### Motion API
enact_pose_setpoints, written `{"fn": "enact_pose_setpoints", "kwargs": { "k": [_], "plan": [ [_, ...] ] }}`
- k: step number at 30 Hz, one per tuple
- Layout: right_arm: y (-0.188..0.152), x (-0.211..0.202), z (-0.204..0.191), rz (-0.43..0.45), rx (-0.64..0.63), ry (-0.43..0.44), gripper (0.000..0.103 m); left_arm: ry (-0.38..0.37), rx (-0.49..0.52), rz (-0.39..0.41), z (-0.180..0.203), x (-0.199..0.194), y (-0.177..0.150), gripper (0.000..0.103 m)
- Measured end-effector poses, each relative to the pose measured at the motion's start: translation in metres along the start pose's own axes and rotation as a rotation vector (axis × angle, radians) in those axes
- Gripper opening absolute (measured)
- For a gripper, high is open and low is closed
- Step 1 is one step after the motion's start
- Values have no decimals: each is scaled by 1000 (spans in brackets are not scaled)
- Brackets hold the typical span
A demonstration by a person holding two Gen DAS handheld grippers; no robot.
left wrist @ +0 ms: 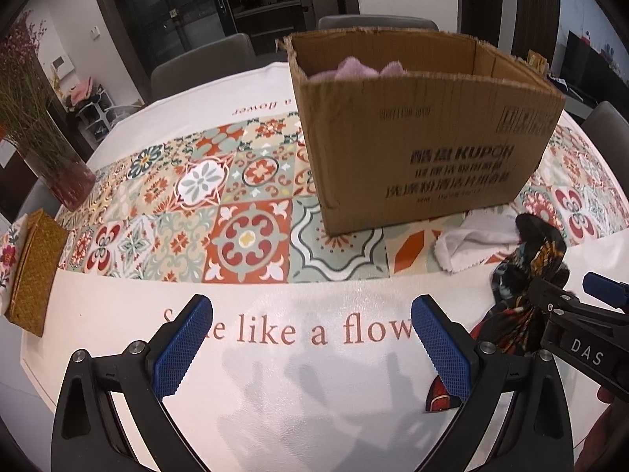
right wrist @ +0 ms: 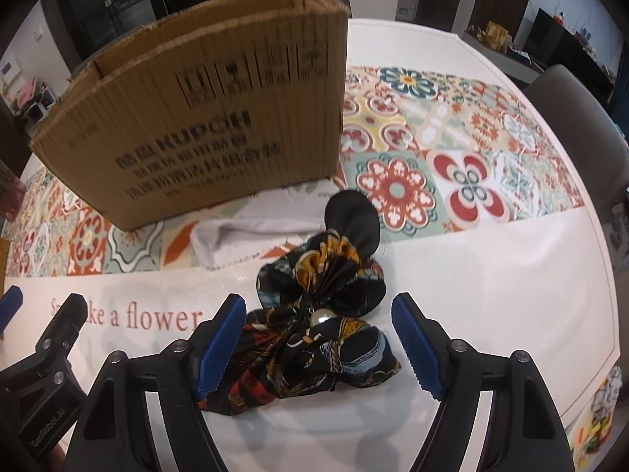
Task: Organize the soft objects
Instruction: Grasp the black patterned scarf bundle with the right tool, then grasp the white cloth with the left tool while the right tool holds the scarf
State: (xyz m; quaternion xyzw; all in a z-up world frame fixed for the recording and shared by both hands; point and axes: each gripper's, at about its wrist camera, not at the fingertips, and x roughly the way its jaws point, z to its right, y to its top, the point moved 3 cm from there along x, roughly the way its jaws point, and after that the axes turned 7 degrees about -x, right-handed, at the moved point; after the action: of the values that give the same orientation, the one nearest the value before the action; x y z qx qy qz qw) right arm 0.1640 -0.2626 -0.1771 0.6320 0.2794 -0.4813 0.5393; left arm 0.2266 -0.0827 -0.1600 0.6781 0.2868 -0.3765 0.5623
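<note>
Dark printed scarf bow [right wrist: 318, 330] — a bunched, satin-looking fabric piece gathered at its middle around a pearl bead [right wrist: 325, 316], with a plain black lobe standing up at its far end. It lies on the white border of the tablecloth [right wrist: 491, 275], just in front of the cardboard box [right wrist: 220, 126] and touching the edge of a white cloth [right wrist: 251, 236] that lies between bow and box. Judged from its folds and sheen, the bow should be very light, limp and somewhat slippery; the loose lobes would likely slide or trail if pinched alone. The gathered waist beside the pearl looks the firmest hold, since all layers meet there, though the hard bead itself may skid off a pad.

Right gripper [right wrist: 318, 344] — jaws spread wide, one blue pad on either side of the bow's near half; neither pad presses the fabric, so nothing is held.

Left gripper [left wrist: 310, 348] — jaws likewise apart, over bare tablecloth and the printed lettering, with nothing between them; the bow lies to its right.

Box interior, left wrist view — a pink plush item [left wrist: 354, 69] shows above the near wall, suggesting the box is the collection point.

Periphery — a woven tissue holder [left wrist: 33, 271] and a vase of dried flowers [left wrist: 47, 145] stand well apart on the left of the table.
</note>
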Motion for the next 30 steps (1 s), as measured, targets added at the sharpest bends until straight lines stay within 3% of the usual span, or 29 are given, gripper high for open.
{"fn": "enact_pose_setpoints", "kwargs": {
  "k": [16, 22, 26, 30],
  "plan": [
    [-20, 39, -1, -83, 19, 33, 76, 19, 24, -28, 5, 15, -8, 103],
    [-25, 48, 0, -97, 14, 36, 53, 26, 43, -28, 13, 19, -6, 103],
    [-25, 46, 3, -81, 8, 37, 23, 23, 57, -26, 22, 20, -3, 103],
    [-23, 43, 7, -64, -12, 37, 18, 7, 75, -19, 34, 21, 0, 103]
  ]
}}
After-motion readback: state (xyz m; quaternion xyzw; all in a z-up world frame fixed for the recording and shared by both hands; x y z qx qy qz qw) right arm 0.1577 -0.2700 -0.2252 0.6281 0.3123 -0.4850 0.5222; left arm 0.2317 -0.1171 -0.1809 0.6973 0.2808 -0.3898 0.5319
